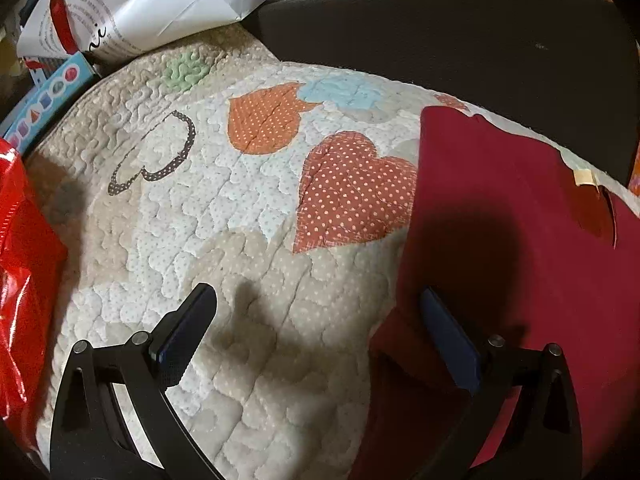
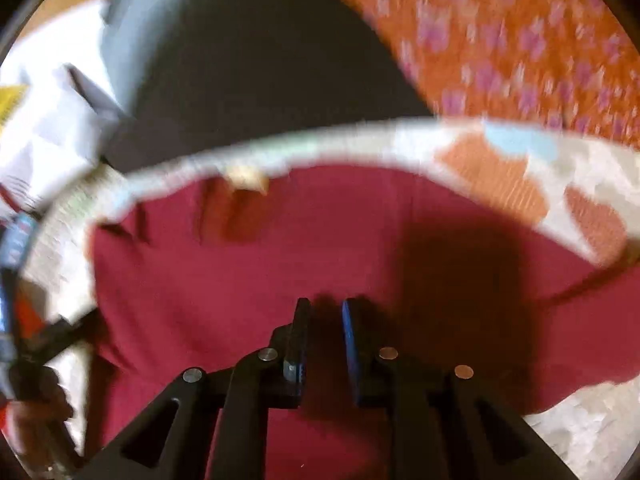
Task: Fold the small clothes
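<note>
Left tool (image 1: 318,334) spread wide over quilt (image 1: 224,208); right tool (image 2: 326,336) narrowly parted, empty, above flat maroon garment (image 2: 320,240).

Quilted mat (image 1: 240,240): landmark; broad bare stretch left of the dark red garment (image 1: 500,240), open to a gripper. Left edge of mat: shiny red plastic bag (image 1: 20,260), crowding close. Far-left corner: blue box (image 1: 44,100) and white paper bag (image 1: 160,4), overlapping the mat's rim. Far edge: dark cushion (image 1: 440,40), raised. Beyond it, right wrist view: orange flowered fabric (image 2: 500,40). Garment's top: flat, unobstructed.
</note>
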